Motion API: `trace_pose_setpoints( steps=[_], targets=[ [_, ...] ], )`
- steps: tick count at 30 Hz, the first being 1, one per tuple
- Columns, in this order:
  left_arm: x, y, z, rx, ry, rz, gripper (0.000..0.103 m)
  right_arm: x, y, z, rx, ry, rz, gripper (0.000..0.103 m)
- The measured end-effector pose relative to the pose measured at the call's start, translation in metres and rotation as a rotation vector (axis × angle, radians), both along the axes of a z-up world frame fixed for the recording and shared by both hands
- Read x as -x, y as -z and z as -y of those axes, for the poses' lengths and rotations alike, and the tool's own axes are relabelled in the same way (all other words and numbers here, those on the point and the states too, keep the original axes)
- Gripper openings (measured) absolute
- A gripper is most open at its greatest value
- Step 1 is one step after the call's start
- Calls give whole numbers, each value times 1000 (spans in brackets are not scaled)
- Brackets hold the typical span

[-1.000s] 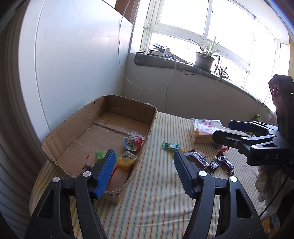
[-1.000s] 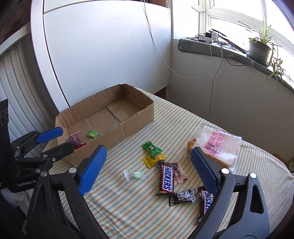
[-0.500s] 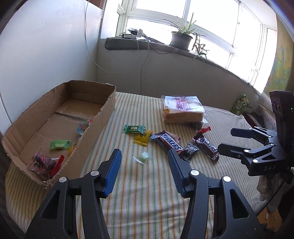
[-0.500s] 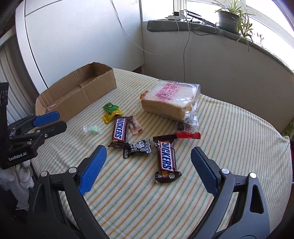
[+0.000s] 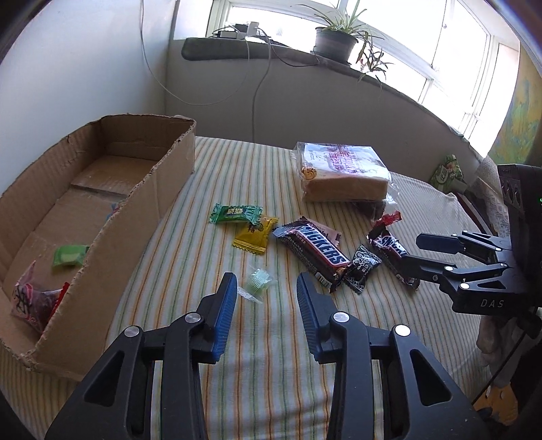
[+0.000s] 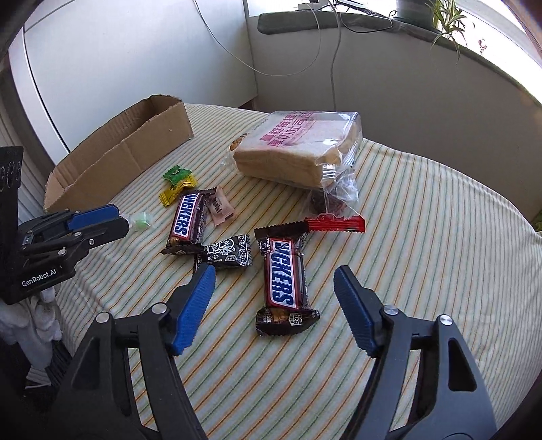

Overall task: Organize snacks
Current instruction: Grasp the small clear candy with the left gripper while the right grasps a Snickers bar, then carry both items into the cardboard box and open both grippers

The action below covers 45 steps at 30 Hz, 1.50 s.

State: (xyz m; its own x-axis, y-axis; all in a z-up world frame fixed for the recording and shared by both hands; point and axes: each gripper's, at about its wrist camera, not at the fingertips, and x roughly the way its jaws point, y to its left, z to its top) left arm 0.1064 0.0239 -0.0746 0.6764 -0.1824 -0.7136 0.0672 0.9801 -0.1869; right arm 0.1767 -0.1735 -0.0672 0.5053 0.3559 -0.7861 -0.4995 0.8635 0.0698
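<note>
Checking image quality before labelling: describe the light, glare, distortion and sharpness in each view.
Left wrist view: the window is blown out white; fisheye bends the sill and box; the snacks are sharp, and the left gripper casts a soft shadow on the cloth. Right wrist view: even daylight, glare on the bread bag and Snickers, dark corners, no blur.

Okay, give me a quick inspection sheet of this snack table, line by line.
Surface: striped tablecloth, round table.
Job's things: cardboard box holding a few sweets; two Snickers bars, small candies and bagged bread outside it.
Clutter: nothing seen.
Grippers: left gripper open around a pale green candy; right gripper open around one Snickers; both just closing.
Cables: white cables down the wall.
Surroundings: windowsill, potted plant.
</note>
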Motion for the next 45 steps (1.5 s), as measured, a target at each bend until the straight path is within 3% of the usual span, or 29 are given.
trace_pose_setpoints(
  steps=[9, 11, 12, 15, 19, 34, 45],
  targets=[
    [-17, 16, 2, -27, -9, -45, 35, -17, 17, -7, 39, 3, -37, 59],
    [-20, 17, 3, -33, -15, -47, 28, -19, 21, -7, 39, 6, -44, 54],
    [-22, 18, 4, -38, -14, -50, 19, -19, 22, -7, 43, 8, -41, 52],
    [-22, 20, 5, -49, -12, -47, 16, -20, 22, -7, 47, 9, -37, 46],
    [-22, 20, 6, -59, -10, -36, 14, -20, 22, -6, 51, 17, -32, 30],
    [0, -4, 1, -24, -12, 31, 14, -8, 0, 2, 26, 38, 7, 29],
    [22, -36, -26, -14, -71, 114, 14, 1, -35, -29, 4, -23, 76, 29]
  ],
)
